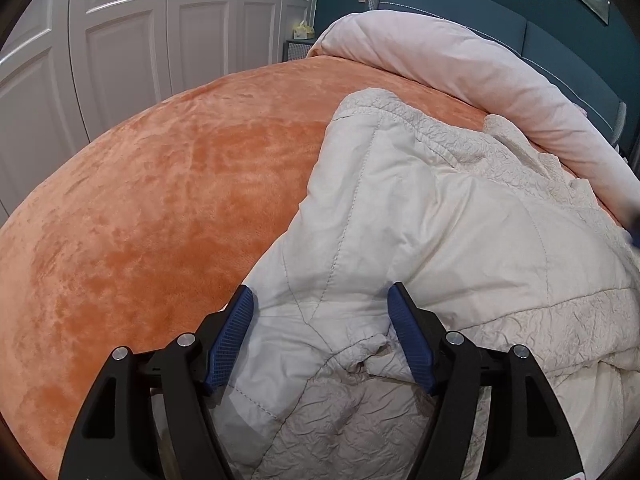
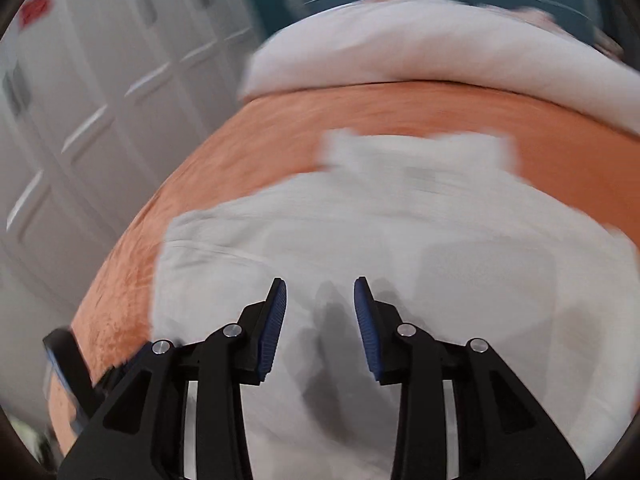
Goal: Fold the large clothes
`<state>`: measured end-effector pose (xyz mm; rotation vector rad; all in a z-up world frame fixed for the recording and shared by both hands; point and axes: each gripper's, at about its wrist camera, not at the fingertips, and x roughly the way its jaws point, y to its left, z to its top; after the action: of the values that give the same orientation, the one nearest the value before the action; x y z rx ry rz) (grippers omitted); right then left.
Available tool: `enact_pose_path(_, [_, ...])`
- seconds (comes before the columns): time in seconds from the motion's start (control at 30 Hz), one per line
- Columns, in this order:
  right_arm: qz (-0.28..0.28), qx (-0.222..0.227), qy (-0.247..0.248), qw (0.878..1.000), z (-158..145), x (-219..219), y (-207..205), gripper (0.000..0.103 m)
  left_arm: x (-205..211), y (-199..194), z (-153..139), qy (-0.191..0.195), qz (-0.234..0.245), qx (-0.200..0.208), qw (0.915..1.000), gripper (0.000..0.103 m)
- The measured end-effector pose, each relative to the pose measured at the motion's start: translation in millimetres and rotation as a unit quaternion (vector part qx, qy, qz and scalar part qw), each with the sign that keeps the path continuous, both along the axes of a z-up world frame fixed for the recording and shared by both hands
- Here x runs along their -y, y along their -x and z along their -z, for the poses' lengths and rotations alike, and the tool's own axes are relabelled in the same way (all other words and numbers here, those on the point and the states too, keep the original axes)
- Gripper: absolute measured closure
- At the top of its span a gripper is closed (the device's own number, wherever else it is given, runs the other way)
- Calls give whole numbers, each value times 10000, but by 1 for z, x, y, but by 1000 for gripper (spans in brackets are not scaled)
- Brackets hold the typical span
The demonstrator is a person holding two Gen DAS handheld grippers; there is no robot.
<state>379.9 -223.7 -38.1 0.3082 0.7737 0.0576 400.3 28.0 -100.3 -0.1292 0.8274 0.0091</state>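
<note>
A large cream quilted jacket [image 1: 440, 220] lies on the orange bed cover [image 1: 160, 200]. My left gripper [image 1: 320, 300] is open, its blue pads either side of a sleeve or cuff end of the jacket, just above it. In the blurred right wrist view the jacket [image 2: 400, 232] spreads across the orange bed cover [image 2: 280, 140]. My right gripper [image 2: 320, 292] is open and empty above the jacket's near part, casting a shadow on it.
A rolled pale pink duvet [image 1: 480, 72] lies along the teal headboard [image 1: 460, 4]. White wardrobe doors [image 1: 120, 40] stand beyond the bed's left side. A nightstand with a tissue box [image 1: 303, 31] sits in the corner. The left gripper's body [image 2: 68, 364] shows at the lower left.
</note>
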Motion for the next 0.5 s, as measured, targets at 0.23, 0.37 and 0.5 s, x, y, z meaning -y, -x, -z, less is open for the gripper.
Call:
enact_pose_path(0.23, [754, -370, -173, 9963, 59, 109, 55, 73, 1, -1, 0, -34, 19, -30, 10000, 35])
enact_pose_path(0.37, [777, -180, 15, 9968, 68, 99, 51, 73, 1, -3, 0, -62, 17, -38, 10000, 35])
enact_pose_path(0.5, [774, -72, 73, 9969, 70, 98, 54, 73, 3, -5, 2, -123, 13, -38, 9999, 33])
